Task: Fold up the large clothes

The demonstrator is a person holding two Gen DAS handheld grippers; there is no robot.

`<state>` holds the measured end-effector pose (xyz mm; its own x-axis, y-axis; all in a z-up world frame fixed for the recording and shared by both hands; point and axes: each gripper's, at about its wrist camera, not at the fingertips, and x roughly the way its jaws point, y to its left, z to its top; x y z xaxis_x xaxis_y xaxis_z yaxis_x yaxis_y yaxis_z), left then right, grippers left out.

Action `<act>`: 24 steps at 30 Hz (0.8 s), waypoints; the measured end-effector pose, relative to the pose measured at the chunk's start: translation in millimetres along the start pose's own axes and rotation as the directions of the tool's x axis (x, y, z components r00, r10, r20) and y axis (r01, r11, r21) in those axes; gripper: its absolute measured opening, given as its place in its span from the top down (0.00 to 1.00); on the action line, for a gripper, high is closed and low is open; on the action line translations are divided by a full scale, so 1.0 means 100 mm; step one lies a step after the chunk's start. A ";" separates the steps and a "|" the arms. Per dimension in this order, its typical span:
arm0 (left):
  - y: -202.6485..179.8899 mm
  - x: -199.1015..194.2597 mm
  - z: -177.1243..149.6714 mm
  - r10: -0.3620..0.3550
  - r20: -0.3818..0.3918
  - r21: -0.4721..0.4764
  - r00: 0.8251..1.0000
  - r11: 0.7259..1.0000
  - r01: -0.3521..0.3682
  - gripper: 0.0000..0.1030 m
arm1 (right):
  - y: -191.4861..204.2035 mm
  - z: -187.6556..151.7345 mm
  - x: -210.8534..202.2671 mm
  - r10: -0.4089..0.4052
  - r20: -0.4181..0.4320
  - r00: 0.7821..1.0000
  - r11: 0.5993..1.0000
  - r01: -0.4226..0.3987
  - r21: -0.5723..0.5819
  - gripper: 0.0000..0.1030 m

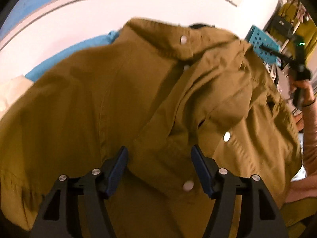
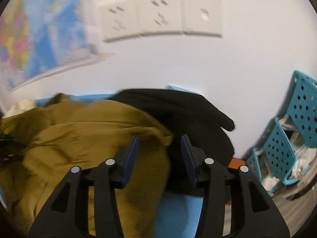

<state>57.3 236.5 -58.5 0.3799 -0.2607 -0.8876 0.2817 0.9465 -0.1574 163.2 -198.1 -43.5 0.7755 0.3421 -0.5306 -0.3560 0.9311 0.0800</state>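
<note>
An olive-brown button shirt (image 1: 118,99) with white snaps lies crumpled over a blue surface (image 1: 59,63). My left gripper (image 1: 159,156) hovers over the shirt's front. It is open, and a raised fold of the cloth sits between its fingers (image 1: 118,162) without being pinched. In the right wrist view the same shirt (image 2: 79,138) fills the lower left. My right gripper (image 2: 160,144) is open at the shirt's right edge, with a corner of the cloth between its blue pads (image 2: 132,150) and not squeezed.
A black garment (image 2: 188,115) lies behind the shirt, against the white wall. Teal perforated baskets (image 2: 297,129) stand at the right. A cream cloth (image 2: 21,105) lies at the far left. A person's hand (image 1: 305,91) grips a black handle at the right.
</note>
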 end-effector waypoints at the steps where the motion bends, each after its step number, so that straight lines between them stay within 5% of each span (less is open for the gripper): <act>1: 0.00 0.03 -0.01 0.001 -0.008 0.005 1.000 1.000 -0.001 0.42 | 0.11 -0.03 -0.07 0.038 0.016 0.999 0.999 -0.037 -0.025 0.53; 3: -0.05 0.09 -0.01 0.018 -0.017 0.032 1.000 0.999 -0.018 0.58 | 0.34 -0.09 -0.13 0.115 0.008 0.993 0.989 -0.113 -0.097 0.45; 5: -0.08 0.12 0.04 0.044 -0.006 0.031 0.999 0.999 -0.043 0.85 | 0.56 -0.20 -0.11 0.183 -0.032 0.983 0.968 -0.186 -0.167 0.44; 8: -0.01 -0.02 0.17 0.100 0.060 -0.009 0.993 0.995 -0.100 0.94 | 0.83 -0.38 0.09 0.233 -0.126 0.964 0.935 -0.258 -0.243 0.52; 12: 0.11 -0.21 0.28 0.186 0.122 -0.054 0.975 0.982 -0.180 0.92 | 0.86 -0.63 0.47 0.173 -0.283 0.943 0.936 -0.247 -0.250 0.75; 14: 0.09 -0.15 0.27 0.228 0.106 -0.053 0.968 0.973 -0.224 0.79 | 0.77 -0.71 0.57 0.184 -0.326 0.927 0.944 -0.259 -0.206 0.78; 17: 0.13 -0.02 0.24 0.232 0.064 -0.067 0.971 0.971 -0.228 0.54 | 0.70 -0.66 0.53 0.188 -0.345 0.920 0.955 -0.253 -0.154 0.74; 22: 0.28 -0.16 0.24 0.146 0.117 -0.157 0.982 0.979 -0.127 0.52 | 0.99 -0.41 0.12 0.210 -0.253 0.944 0.937 -0.268 -0.223 0.58; 24: 0.30 -0.23 0.24 0.184 0.133 -0.174 0.974 0.972 -0.160 0.52 | 1.20 -0.30 0.05 0.259 -0.227 0.939 0.919 -0.312 -0.239 0.58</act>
<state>78.2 266.6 -32.5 0.5393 -0.1053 -0.8355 0.0601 0.9944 -0.0865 108.9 -88.7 -61.9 0.5171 0.5337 -0.6692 -0.6940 0.7190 0.0371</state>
